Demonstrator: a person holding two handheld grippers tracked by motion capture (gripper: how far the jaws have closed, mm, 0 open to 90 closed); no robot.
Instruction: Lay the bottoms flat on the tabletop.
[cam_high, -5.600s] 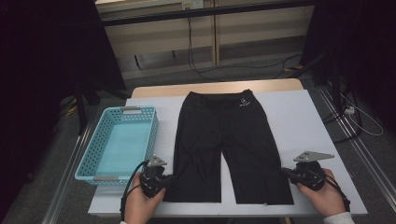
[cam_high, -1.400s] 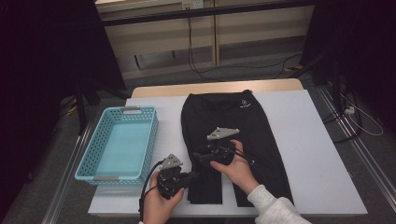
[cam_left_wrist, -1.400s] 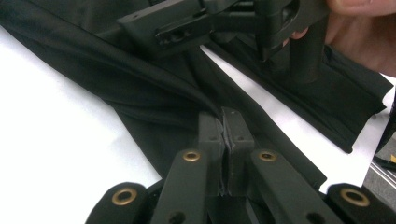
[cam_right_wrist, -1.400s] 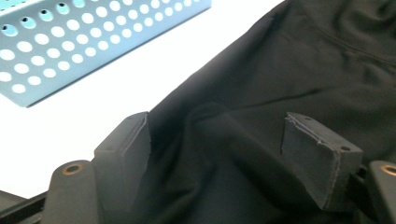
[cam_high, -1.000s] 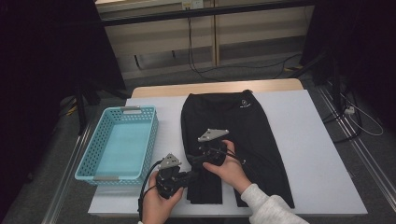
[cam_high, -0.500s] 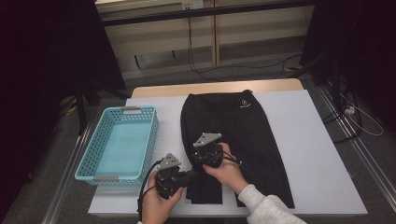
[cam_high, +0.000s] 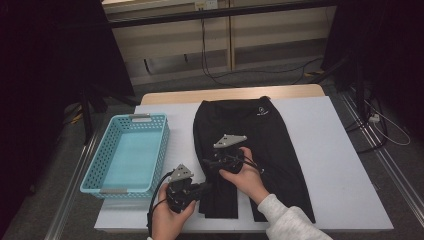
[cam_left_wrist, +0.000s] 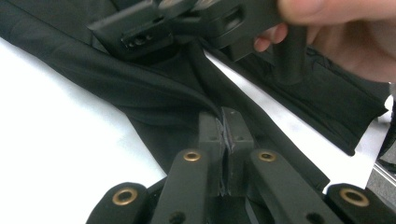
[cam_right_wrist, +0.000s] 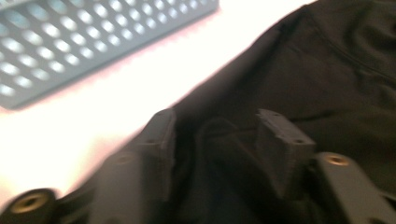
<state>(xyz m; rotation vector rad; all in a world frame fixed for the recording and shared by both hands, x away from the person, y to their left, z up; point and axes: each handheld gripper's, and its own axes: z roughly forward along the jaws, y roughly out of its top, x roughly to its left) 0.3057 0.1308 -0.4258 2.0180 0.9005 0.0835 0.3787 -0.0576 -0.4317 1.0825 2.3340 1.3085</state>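
High view first: a pair of black shorts (cam_high: 250, 150) lies flat on the white table (cam_high: 340, 165), waistband at the far edge, legs toward the near edge. A light blue basket (cam_high: 131, 152) stands on the left part of the table, just beside the shorts. The left gripper (cam_high: 200, 189) sits at the near left corner of the shorts, at the hem of the left leg, held in the person's left hand (cam_high: 167, 217). The right gripper (cam_high: 212, 162) hangs over the left leg a little farther in, with the right hand (cam_high: 247, 177) behind it and a light grey sleeve (cam_high: 290, 222) coming in from the near edge. The two grippers are near each other.

Left gripper view: the jaws are clenched on a fold of the black shorts (cam_left_wrist: 154, 93), the cloth pinched between the pads and pulled into a ridge that runs away from them. White table shows on both sides of the leg. The right gripper (cam_left_wrist: 140, 35) shows at the top, resting on or just above the same cloth, with fingers (cam_left_wrist: 327, 28) wrapped around its handle.

Right gripper view: blurred. The jaws stand partly apart, having just been opening, with black cloth bunched between them; the pads do not press on it as far as the blur allows. The basket (cam_right_wrist: 93, 42) shows at the top left across a strip of table.
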